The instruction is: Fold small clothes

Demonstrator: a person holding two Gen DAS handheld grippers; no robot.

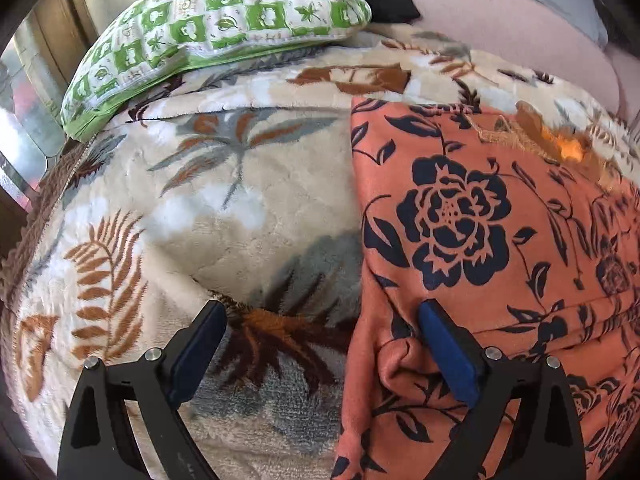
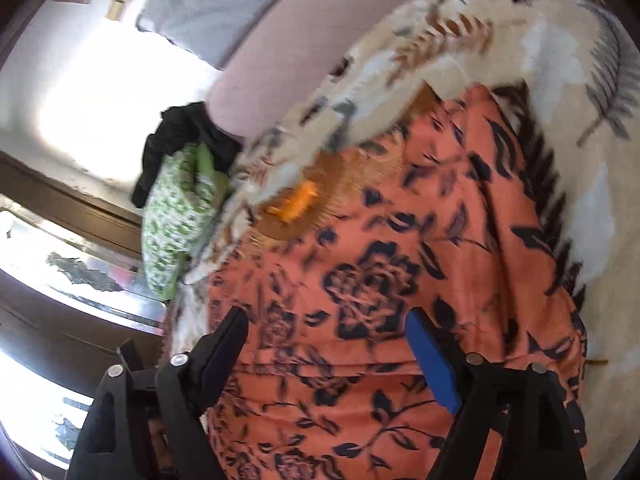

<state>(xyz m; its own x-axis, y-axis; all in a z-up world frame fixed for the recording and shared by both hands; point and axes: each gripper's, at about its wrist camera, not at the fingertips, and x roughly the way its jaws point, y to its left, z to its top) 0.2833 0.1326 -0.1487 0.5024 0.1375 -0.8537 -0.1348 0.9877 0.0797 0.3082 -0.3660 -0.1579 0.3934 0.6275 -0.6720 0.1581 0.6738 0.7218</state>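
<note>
**Orange floral garment spread on the blanket, both grippers spread wide**

Orange floral garment point(image 1: 492, 240) lies flat on the leaf-patterned plush blanket point(image 1: 208, 200). The left gripper point(image 1: 322, 316) hangs with jaws wide apart over the garment's left edge, one blue pad point(image 1: 448, 352) above the cloth, nothing pinched. The right gripper point(image 2: 326, 320) (its view is blurred) is likewise spread, empty, above the garment point(image 2: 400, 280). Farther off, a green checked pillow point(image 1: 224, 24) rests on the blanket.

A home bedroom: plush leaf-print blanket point(image 1: 240, 208), green checked pillow point(image 1: 216, 28), sunlit window behind.
</note>
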